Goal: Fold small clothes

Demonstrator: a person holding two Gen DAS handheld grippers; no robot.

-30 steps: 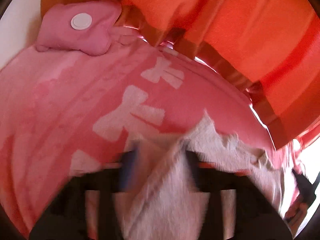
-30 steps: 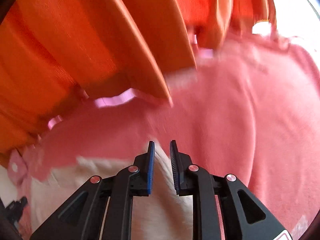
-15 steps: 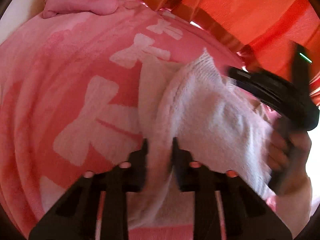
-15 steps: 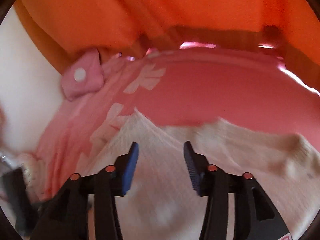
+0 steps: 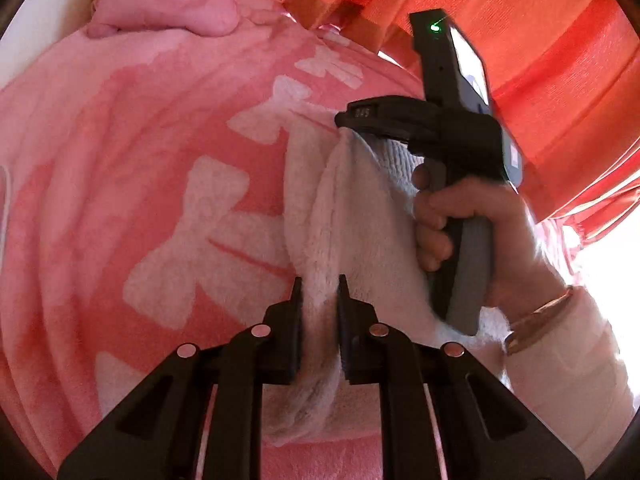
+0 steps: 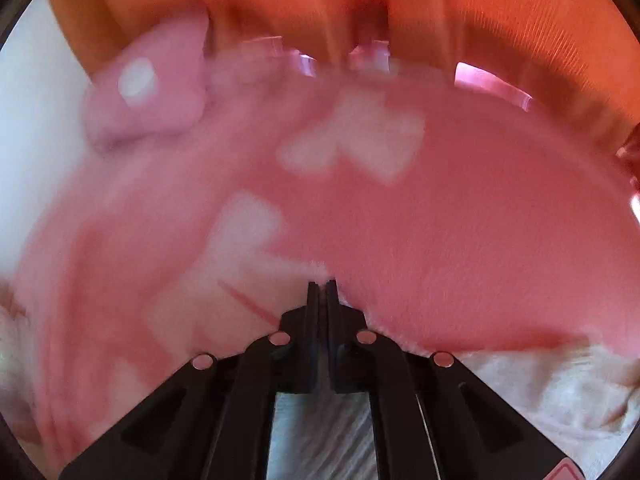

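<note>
Grippers meet on a white garment [image 5: 352,216] spread over a pink blanket [image 5: 120,168] patterned with pale bows, orange curtains [image 5: 540,60] hanging behind. The left gripper [image 5: 319,292] has its jaws pinched on a bunched ridge of the fleecy cloth, which runs between the fingers and away toward the far end. There the right gripper [image 5: 352,120], held in a bare hand [image 5: 472,232] with a bracelet at the wrist, sits at the garment's far corner. From the right wrist view, the right gripper [image 6: 321,286] shows its jaws pressed nearly together with a wisp of white at the tips; it appears to be nipping the garment's edge, though blur in that view leaves the hold uncertain. More of the garment [image 6: 540,384] lies below and to the right of that gripper. A pink pillow [image 5: 172,0] with a white button rests at the blanket's far edge, well apart from the work.

The fold looks to be at an early stage, both ends taken up. Chief risk: the right's hold seems thin, only a fringe of fabric, and could slip free if the cloth is pulled taut or swung over quickly. The left's thick bunch may also carry a crease into the fold, or snag blanket pile along with it.
</note>
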